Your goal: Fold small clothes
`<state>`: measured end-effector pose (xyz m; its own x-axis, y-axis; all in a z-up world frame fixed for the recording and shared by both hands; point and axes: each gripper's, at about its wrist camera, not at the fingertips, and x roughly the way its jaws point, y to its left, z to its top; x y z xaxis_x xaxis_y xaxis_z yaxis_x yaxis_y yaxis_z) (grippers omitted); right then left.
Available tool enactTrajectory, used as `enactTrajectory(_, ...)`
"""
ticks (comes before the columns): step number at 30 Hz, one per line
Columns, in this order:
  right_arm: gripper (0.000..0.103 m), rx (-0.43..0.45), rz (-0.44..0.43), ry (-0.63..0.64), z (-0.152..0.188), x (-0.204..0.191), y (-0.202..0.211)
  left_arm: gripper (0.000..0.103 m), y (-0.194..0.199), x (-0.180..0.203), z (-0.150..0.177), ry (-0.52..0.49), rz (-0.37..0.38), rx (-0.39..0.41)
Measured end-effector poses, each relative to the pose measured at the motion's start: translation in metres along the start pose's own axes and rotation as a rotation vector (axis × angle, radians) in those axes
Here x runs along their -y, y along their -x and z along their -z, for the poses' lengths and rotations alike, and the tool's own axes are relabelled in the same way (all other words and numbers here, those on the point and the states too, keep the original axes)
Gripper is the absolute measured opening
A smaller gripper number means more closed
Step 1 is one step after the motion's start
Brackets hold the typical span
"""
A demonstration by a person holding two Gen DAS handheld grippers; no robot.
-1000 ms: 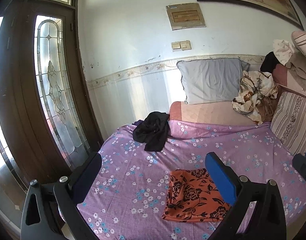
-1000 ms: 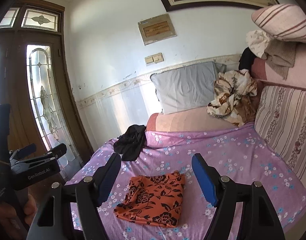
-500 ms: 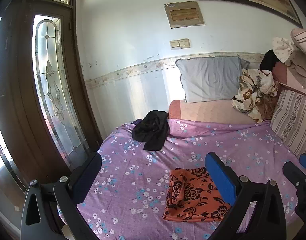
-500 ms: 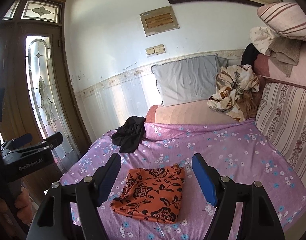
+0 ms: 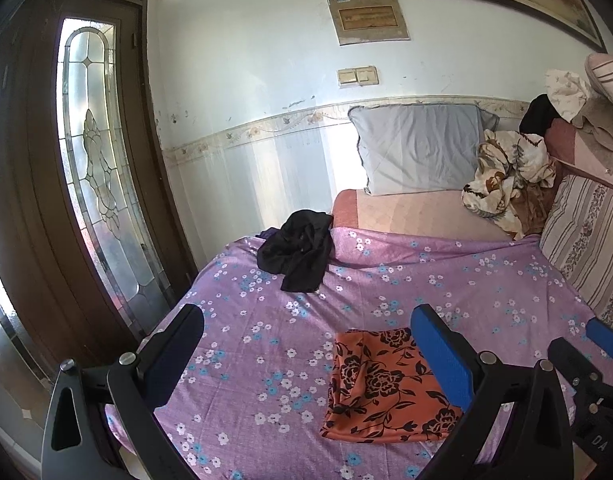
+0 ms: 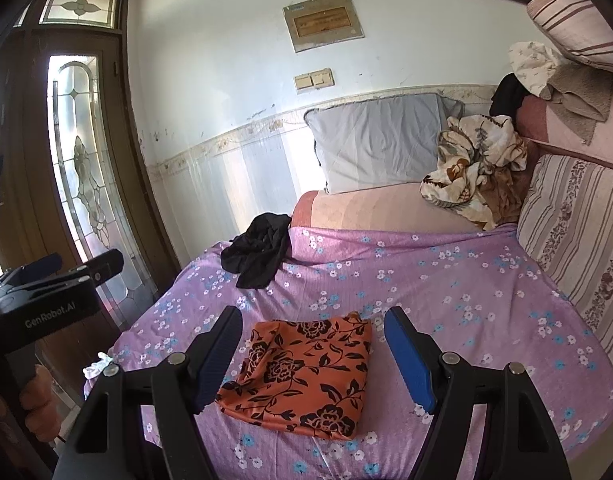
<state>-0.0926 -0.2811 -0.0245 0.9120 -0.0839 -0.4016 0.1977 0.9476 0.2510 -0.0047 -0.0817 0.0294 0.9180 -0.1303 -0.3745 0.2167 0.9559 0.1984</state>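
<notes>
Grey pillow (image 6: 380,142) leans against the wall (image 6: 226,60).

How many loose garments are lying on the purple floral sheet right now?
2: the orange floral cloth lies flat near the front edge; the black garment is crumpled at the sheet's far left. More clothes are heaped beyond the sheet.

Orange floral cloth (image 6: 302,372) looks smooth, faintly silky; the purple flowered sheet (image 6: 426,280) matt cotton; door frame (image 5: 34,200) dark glossy wood, its pane (image 5: 94,168) frosted leaded glass.
</notes>
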Motion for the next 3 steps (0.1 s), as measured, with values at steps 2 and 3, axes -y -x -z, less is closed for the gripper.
enactTrajectory(2, 0.076, -0.009, 0.001, 0.000, 0.0019, -0.0005, -0.0043, 0.103, -0.0024, -0.0022, 0.0009, 0.011, 0.015, 0.005)
enactTrajectory(3, 0.076, -0.015, 0.003, -0.003, 0.0029, -0.0001, -0.0067, 0.103, -0.0043, -0.0034, 0.0014, 0.017, 0.013, 0.006)
